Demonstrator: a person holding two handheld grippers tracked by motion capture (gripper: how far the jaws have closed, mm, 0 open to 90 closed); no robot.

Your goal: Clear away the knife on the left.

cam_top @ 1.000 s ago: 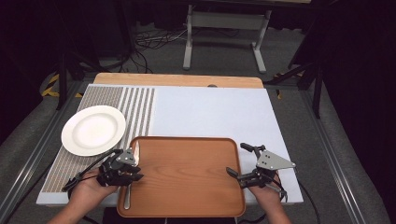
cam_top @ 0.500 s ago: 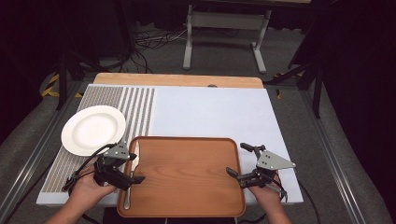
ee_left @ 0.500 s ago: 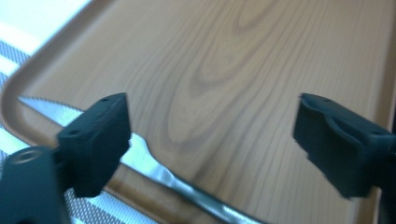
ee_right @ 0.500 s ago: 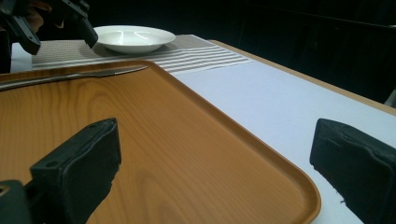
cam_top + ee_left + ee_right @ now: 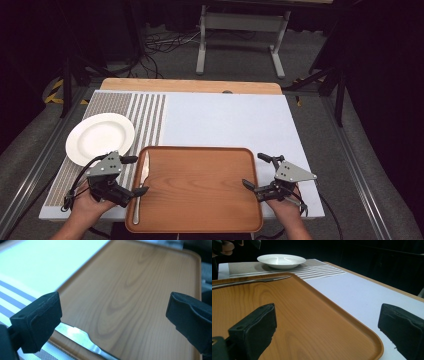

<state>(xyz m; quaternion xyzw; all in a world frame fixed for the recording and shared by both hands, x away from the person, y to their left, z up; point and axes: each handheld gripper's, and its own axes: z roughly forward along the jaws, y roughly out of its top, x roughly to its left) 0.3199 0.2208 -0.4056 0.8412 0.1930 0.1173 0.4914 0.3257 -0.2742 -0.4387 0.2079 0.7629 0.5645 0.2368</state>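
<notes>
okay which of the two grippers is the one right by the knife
The left gripper, at the wooden tray's left edge, where the knife lies along the rim by its open jaws. The right gripper is across the tray, away from it.

No readable text, labels, brands, numbers or signs anywhere.

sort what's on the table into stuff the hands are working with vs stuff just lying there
In play, as far as the frames suggest:
- wooden tray
- knife on the tray's left rim
- left tool, open, by the knife
- right tool, open, at the tray's right edge

Lying about:
- white plate
- striped mat
</notes>
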